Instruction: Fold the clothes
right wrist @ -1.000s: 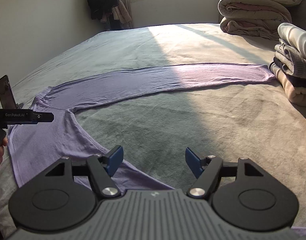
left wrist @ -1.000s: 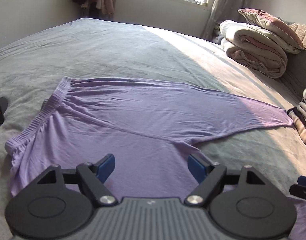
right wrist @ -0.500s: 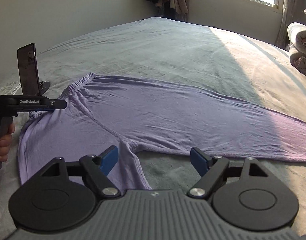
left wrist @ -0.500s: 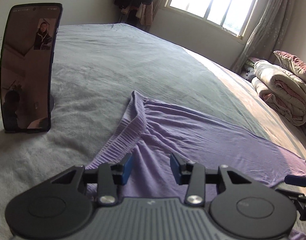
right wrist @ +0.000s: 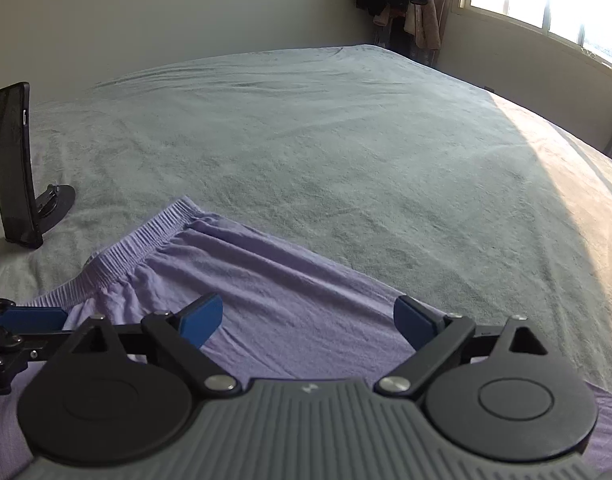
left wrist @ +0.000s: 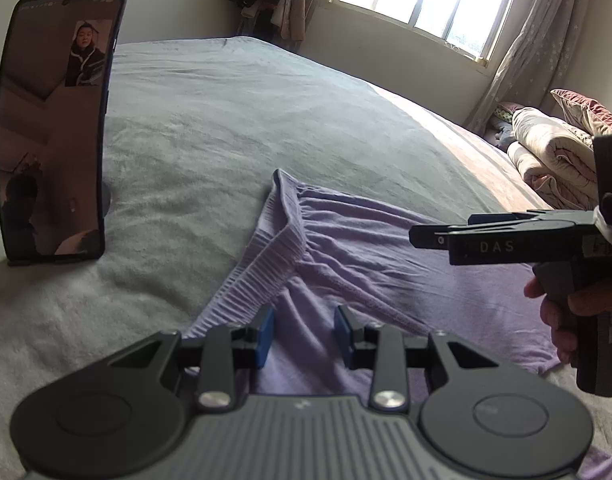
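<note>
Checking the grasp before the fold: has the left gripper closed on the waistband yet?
No: the left gripper has a clear gap between its blue pads, above the purple pants near the waistband.

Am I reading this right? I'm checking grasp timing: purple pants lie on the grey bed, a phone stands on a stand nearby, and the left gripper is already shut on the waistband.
Not quite. In the left wrist view the left gripper is open, its fingers apart above the purple pants near the waistband, gripping nothing. The rest holds: grey bed, standing phone.
</note>
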### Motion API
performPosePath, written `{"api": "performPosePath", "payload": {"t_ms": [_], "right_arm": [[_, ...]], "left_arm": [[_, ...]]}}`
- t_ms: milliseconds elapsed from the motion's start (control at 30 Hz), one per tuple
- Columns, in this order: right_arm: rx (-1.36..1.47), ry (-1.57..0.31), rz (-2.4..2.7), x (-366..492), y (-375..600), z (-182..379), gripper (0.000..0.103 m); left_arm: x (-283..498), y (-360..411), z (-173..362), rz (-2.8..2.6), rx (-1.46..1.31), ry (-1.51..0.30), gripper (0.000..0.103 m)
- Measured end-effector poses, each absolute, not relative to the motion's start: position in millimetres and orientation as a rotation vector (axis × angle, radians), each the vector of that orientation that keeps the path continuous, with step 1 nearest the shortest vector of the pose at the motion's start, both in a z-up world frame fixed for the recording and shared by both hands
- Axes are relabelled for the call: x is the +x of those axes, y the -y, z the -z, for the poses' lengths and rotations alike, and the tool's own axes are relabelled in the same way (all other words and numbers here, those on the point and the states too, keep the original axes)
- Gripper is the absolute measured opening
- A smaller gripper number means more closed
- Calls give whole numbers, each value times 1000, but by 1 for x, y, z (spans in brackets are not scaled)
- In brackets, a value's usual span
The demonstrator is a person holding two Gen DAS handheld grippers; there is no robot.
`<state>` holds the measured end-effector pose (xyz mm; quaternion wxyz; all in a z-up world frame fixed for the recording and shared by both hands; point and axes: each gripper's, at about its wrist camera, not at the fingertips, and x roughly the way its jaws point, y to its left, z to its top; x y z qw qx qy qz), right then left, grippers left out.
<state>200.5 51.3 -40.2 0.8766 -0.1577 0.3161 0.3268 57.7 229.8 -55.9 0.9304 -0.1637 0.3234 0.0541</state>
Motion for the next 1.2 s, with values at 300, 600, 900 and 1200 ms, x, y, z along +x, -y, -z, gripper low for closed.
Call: {"api": "performPosePath", "payload": {"t_ms": [300,600,900,1200], "right_arm": [[-319,-736,-613,241,-55,55,89],[-290,-745,-598,228,-55,49,2],[-341,-682,-598,179,-42,6,0],[-264,-676,-662,114,-27,-37,0]], "left_arm": [[61,-233,56,-112,-342,-674,33],[63,-245,62,-130,-375,-692,12],[65,-248,63,-123,-387,-696,11],[66,-253,63,-132,-416,-698,8]]}}
